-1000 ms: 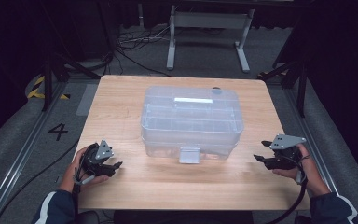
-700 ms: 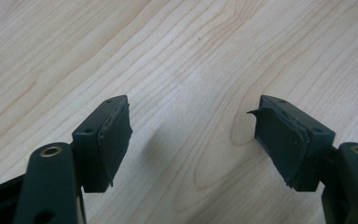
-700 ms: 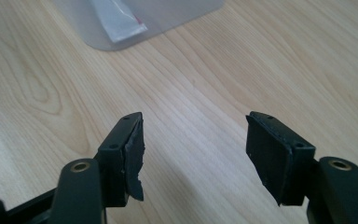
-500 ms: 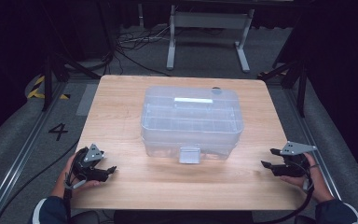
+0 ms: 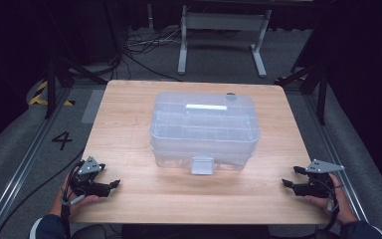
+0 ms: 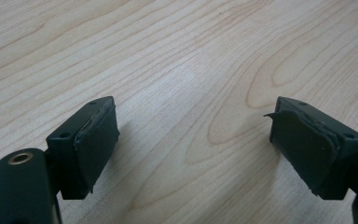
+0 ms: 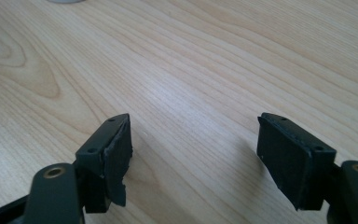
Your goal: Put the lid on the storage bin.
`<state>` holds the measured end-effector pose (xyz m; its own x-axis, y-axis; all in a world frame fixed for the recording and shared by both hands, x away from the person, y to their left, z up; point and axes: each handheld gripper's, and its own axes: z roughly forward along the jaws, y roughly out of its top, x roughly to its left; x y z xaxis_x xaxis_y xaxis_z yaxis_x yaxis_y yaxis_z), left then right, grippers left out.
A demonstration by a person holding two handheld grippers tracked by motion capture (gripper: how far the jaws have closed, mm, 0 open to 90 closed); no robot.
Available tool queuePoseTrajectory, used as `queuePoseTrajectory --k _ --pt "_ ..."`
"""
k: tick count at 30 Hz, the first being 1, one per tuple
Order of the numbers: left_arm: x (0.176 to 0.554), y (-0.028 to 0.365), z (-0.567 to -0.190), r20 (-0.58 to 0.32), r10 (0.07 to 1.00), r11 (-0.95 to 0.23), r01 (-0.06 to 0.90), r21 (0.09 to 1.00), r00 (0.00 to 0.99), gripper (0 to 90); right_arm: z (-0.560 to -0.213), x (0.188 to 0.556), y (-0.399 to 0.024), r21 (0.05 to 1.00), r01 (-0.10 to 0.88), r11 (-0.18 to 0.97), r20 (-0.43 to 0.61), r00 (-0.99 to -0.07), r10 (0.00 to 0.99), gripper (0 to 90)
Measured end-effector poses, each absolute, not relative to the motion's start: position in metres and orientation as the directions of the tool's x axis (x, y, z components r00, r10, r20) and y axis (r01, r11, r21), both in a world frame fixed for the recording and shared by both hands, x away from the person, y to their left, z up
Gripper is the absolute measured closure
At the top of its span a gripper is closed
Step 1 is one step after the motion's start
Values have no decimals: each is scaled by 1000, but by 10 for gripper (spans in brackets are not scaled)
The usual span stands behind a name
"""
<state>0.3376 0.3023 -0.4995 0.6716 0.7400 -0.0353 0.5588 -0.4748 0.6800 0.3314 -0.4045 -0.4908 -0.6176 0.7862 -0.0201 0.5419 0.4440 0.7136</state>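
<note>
At the centre of the wooden table (image 5: pixel 129 124) stands a clear plastic storage box (image 5: pixel 204 130), lid on, with a white strip on its top and a pale latch (image 5: pixel 202 165) on the near wall; the high view alone shows this box whole, together with the grey floor, the metal frame legs (image 5: pixel 221 42) behind the table and the painted numeral 4 (image 5: pixel 62 141) at the left. Near the table's front left corner the left gripper (image 5: pixel 113 186) lies in a person's hand, its grey three-cornered plate uppermost; near the front right corner sits the right gripper (image 5: pixel 289 177), likewise hand-held; both are well apart from the box, one to either side. From above the jaws are small and dark, so their gap is hard to judge there. The left gripper view resolves it: two black pads (image 6: pixel 95 140) stand wide apart over bare wood grain, nothing between them, the jaws having just been opening. The right gripper view shows the same released state, its pads (image 7: pixel 119 154) spread and unoccupied, also having just been opening; at its top edge appears a pale curved sliver (image 7: pixel 66 1), possibly the base of the box.
</note>
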Motion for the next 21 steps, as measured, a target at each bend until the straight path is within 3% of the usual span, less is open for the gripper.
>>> queuePoseTrajectory --k 3,21 --pt "338 302 -500 -36 741 -473 560 680 671 155 -494 329 -408 731 551 402 11 -598 801 247" --pt "337 299 -500 -37 759 -459 574 678 650 146 -494 329 -408 728 559 397 9 -587 809 231"
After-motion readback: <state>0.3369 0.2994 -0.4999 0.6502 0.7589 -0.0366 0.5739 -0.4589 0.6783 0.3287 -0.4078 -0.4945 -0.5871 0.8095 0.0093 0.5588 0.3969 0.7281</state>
